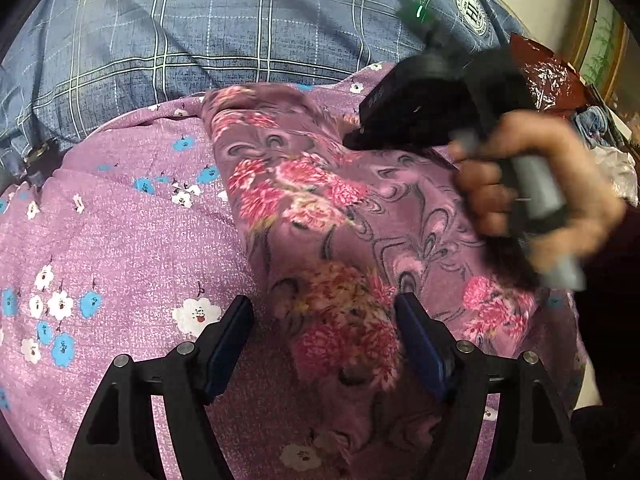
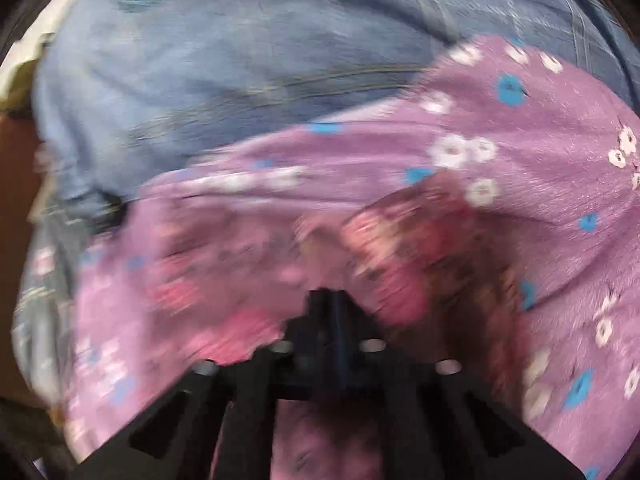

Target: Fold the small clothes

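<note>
The small garment point(image 1: 320, 216), a mauve fleecy piece printed with large pink and red blossoms, lies rumpled on a lilac sheet point(image 1: 120, 248) dotted with little white and blue flowers, and that sheet is spread over a blue plaid bedcover point(image 1: 208, 32) bearing a round crest. In the left wrist view the left gripper point(image 1: 325, 340) points down at the near part of the garment with its two blue-padded fingers point(image 1: 228, 344) spread wide, one on each side of a big red bloom; whether the pads touch the cloth cannot be told. Further back, a hand point(image 1: 540, 196) grips the grey handle of the right gripper's black body, which sits low over the garment's far end, its tip hidden from this view. The right wrist view is heavily smeared, yet it shows the right gripper point(image 2: 334, 304) with its fingers pressed together, just above the blossom cloth point(image 2: 400, 248); whether any fabric is caught between them cannot be told.
</note>
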### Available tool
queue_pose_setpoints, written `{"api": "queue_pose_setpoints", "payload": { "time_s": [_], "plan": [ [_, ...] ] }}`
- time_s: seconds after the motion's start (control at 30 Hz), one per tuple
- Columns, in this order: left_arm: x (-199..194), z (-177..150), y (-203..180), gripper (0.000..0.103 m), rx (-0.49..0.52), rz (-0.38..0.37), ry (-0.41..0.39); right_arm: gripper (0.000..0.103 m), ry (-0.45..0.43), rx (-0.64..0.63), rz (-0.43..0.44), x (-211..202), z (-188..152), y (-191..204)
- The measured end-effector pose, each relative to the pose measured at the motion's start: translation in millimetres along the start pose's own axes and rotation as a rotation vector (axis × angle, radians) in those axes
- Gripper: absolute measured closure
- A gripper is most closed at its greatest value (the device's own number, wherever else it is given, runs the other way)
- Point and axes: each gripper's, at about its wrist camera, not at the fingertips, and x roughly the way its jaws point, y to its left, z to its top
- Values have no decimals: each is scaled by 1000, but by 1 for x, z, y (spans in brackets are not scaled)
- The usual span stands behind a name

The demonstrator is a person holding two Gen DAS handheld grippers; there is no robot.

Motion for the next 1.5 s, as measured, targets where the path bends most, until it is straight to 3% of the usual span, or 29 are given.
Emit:
{"api": "queue_pose_setpoints", "payload": {
  "time_s": [0.1, 0.27, 0.3, 0.33, 0.57, 0.67, 0.7, 0.8, 0.87, 1.0, 1.2, 1.27, 1.5],
  "plan": [
    [-2, 0, 2, 28, 2, -7, 3, 103, -19, 106, 47, 0, 7, -20],
    [-10, 1, 6, 28, 20, -3, 2, 103, -77, 105, 25, -23, -8, -22],
    [-12, 1, 6, 28, 24, 0, -1, 102, -110, 115, 29, -35, -13, -26],
    [-14, 0, 6, 28, 29, 3, -4, 95, -134, 123, 32, -45, -18, -31],
    [-17, -3, 1, 28, 46, 20, -3, 92, -197, 53, 113, -118, -80, -38],
    [-14, -5, -3, 28, 48, 28, 1, 79, -190, 18, 146, -130, -101, -30],
    [-13, -6, -4, 28, 48, 31, 3, 75, -169, 18, 132, -128, -109, -30],
    [-12, -8, -6, 26, 42, 36, 13, 78, -101, 9, 4, -107, -126, -27],
    [-8, -10, -5, 22, 40, 36, 30, 80, -130, -25, -37, -110, -139, -25],
    [-10, -10, -7, 21, 45, 38, 21, 81, -96, -15, -117, -117, -145, -22],
    [-36, -4, -17, 22, 106, 111, -139, 75, -263, -69, -189, -136, -129, 7],
    [-39, -4, -16, 22, 97, 123, -173, 76, -273, -87, -218, -131, -121, 13],
    [-13, -7, -14, 21, 54, 122, -104, 76, -208, -125, -277, -87, -115, 17]
  ]
}}
